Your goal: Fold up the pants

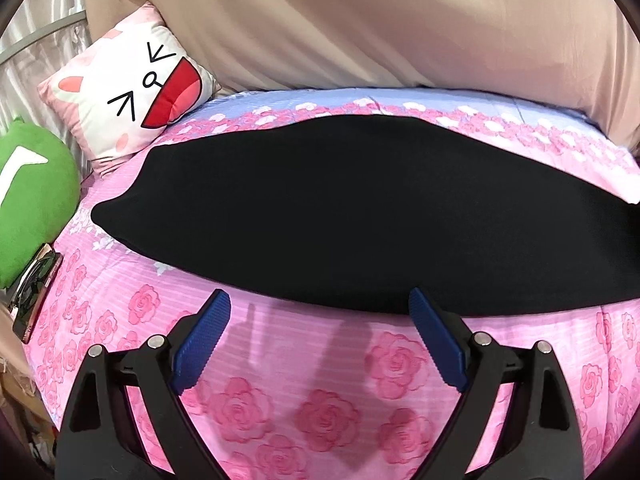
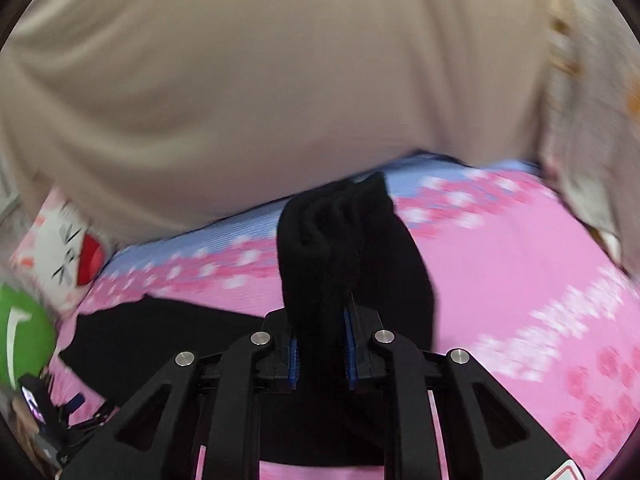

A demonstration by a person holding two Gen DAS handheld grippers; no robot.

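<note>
Black pants (image 1: 340, 208) lie flat in a long band across the pink rose bedsheet (image 1: 304, 392). My left gripper (image 1: 318, 316) is open and empty, hovering just in front of the pants' near edge, its blue pads (image 1: 200, 344) spread wide. In the right wrist view my right gripper (image 2: 322, 344) is shut on a bunched end of the pants (image 2: 336, 248), lifted above the bed; the rest of the pants (image 2: 160, 340) trails down and left onto the sheet. The right view is motion-blurred.
A white cat-face pillow (image 1: 132, 92) and a green plush (image 1: 32, 200) sit at the bed's left. A phone-like object (image 1: 34, 296) lies at the left edge. A beige curtain (image 1: 360, 20) hangs behind the bed.
</note>
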